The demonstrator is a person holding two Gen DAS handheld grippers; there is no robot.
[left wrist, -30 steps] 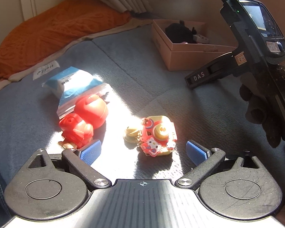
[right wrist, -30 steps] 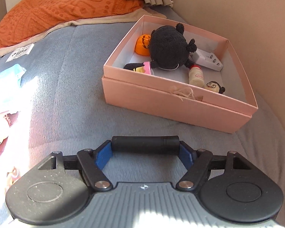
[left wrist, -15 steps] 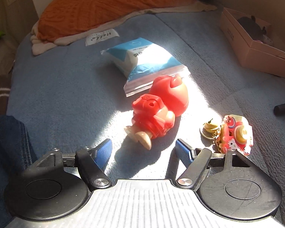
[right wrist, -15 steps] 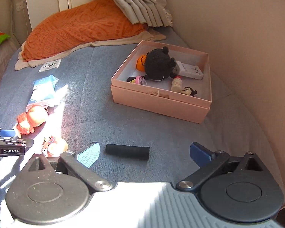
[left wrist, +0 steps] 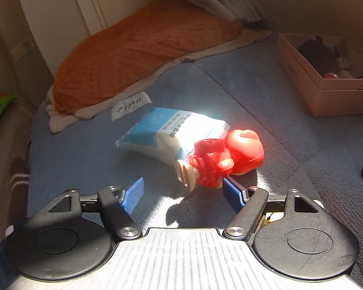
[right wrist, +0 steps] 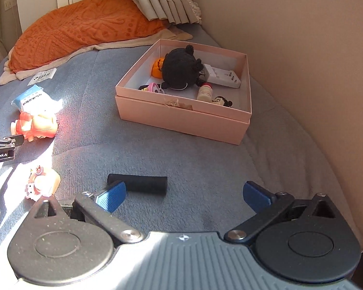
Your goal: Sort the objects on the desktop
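A red toy figure (left wrist: 214, 163) lies on its side on a blue-grey cushioned seat (left wrist: 89, 149), in a bright patch of sunlight, leaning against a blue and white packet (left wrist: 167, 130). The left gripper (left wrist: 182, 193) sits low just in front of the toy. Its fingers (left wrist: 133, 194) are partly apart and opening, with nothing pressed between them; the toy's feet are just ahead of the gap, apparently lined up for a pickup.

The right gripper (right wrist: 184, 194) hovers with its fingers spread as wide as they go, holding nothing. A black cylinder (right wrist: 138, 183) lies loose on the seat just ahead of its left finger.

Further back sits an open pink box (right wrist: 181, 118), likely the sorting bin, since it already holds a black plush toy (right wrist: 179, 68), a small bottle (right wrist: 205, 93), a white charger (right wrist: 221, 76) and other small items. A small pink and yellow trinket (right wrist: 42, 181) waits on the seat in the sun.
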